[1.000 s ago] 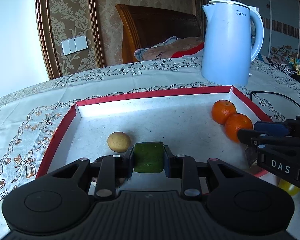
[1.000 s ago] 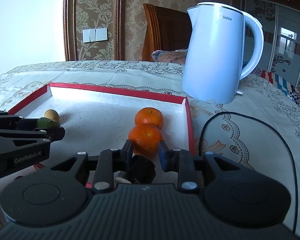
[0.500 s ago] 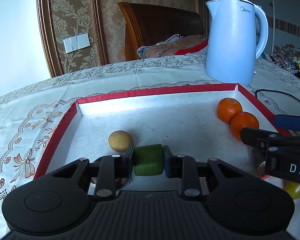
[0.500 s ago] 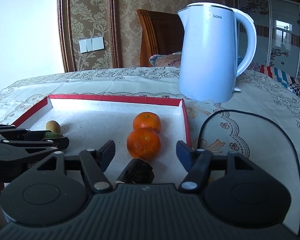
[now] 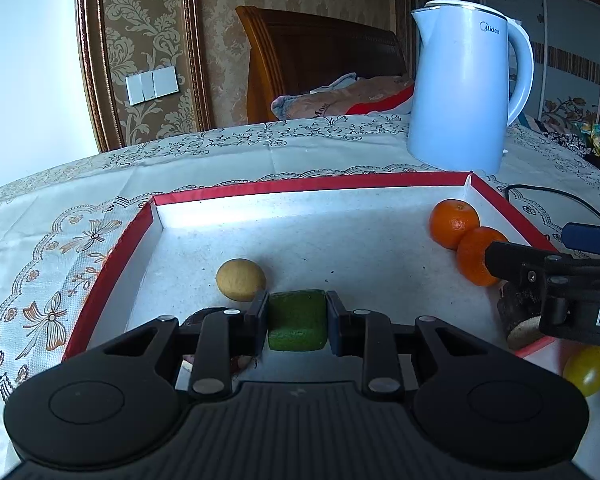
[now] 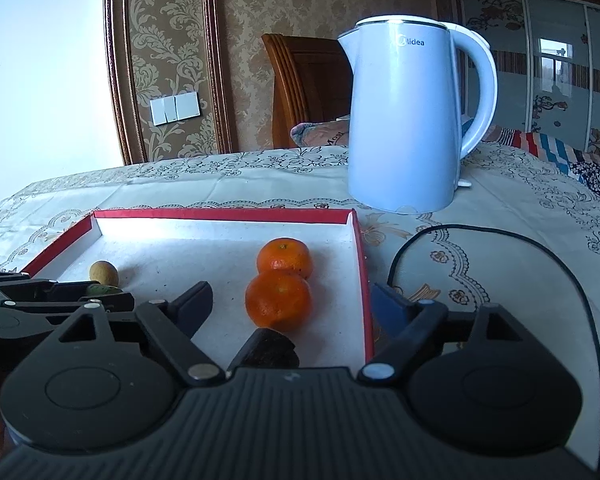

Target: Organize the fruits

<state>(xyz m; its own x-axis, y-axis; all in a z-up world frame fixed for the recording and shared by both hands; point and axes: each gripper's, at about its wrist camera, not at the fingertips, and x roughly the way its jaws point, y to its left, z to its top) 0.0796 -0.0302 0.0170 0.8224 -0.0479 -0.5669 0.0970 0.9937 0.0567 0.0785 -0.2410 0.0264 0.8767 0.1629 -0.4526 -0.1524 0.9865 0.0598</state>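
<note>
- Right tool (image 6: pixel 290 306): jaws opening, wide now; a second ago clamped on dark brown rough fruit (image 6: pixel 270 350), which lies released in red-rimmed white tray (image 6: pixel 224 215).
- Left tool (image 5: pixel 297 316) still grips green squarish fruit (image 5: pixel 296 320) over tray.
- Two oranges (image 6: pixel 279 298) just beyond; drop looks done.

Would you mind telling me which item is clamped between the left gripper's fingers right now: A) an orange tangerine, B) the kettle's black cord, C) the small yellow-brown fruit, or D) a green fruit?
D: in the left wrist view the left gripper has its pads pressed against both sides of the green fruit, while the yellow-brown fruit and both tangerines sit free in the red-rimmed tray.
</note>
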